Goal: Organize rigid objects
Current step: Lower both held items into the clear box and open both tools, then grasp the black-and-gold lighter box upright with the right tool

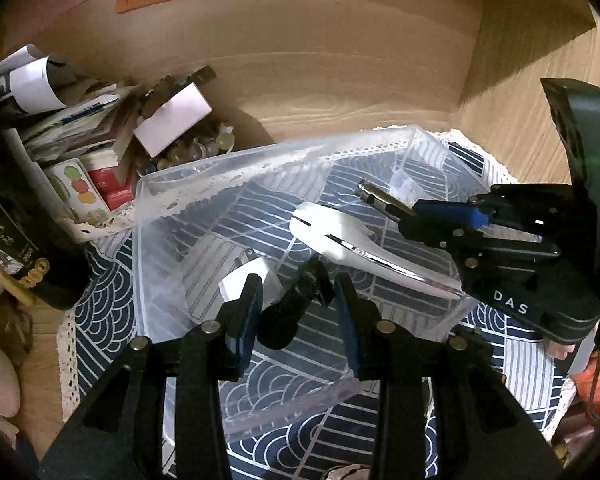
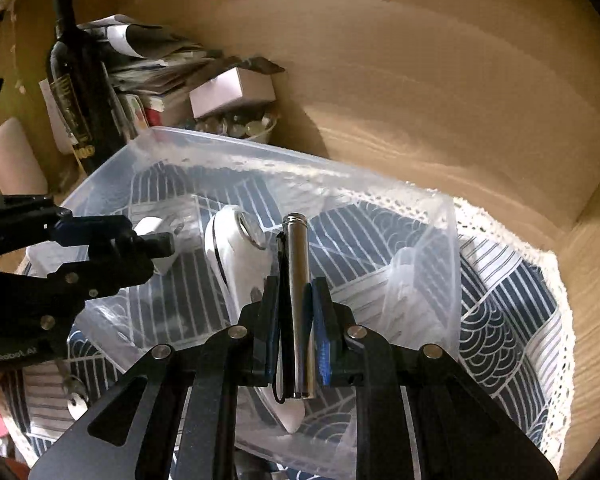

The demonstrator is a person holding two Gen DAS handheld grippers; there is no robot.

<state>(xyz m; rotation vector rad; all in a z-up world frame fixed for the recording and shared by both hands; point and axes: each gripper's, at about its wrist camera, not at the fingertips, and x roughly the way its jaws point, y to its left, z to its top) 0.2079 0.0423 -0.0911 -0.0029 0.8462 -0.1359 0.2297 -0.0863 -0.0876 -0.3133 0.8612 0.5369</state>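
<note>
A clear plastic bin [image 1: 172, 184] [image 2: 420, 200] sits on a blue-and-white patterned cloth [image 1: 100, 312]. Inside lie a white handheld device [image 1: 340, 236] [image 2: 228, 248] and a white plug adapter [image 1: 248, 276] [image 2: 152, 226]. My right gripper [image 2: 296, 300] [image 1: 404, 210] is shut on a silver metal cylinder with a black cord [image 2: 298, 300] [image 1: 374, 194], held over the bin. My left gripper [image 1: 296, 292] [image 2: 156, 244] is open just above the bin's inside, with a small black object [image 1: 296, 308] between its fingers; whether they touch it is unclear.
A dark wine bottle [image 2: 80, 92] [image 1: 16, 220] stands left of the bin. Behind it lie stacked papers and boxes [image 1: 80, 128], a white box [image 2: 232, 90] and a bowl of small bottles [image 2: 240, 124]. A wooden wall [image 2: 420, 100] rises behind.
</note>
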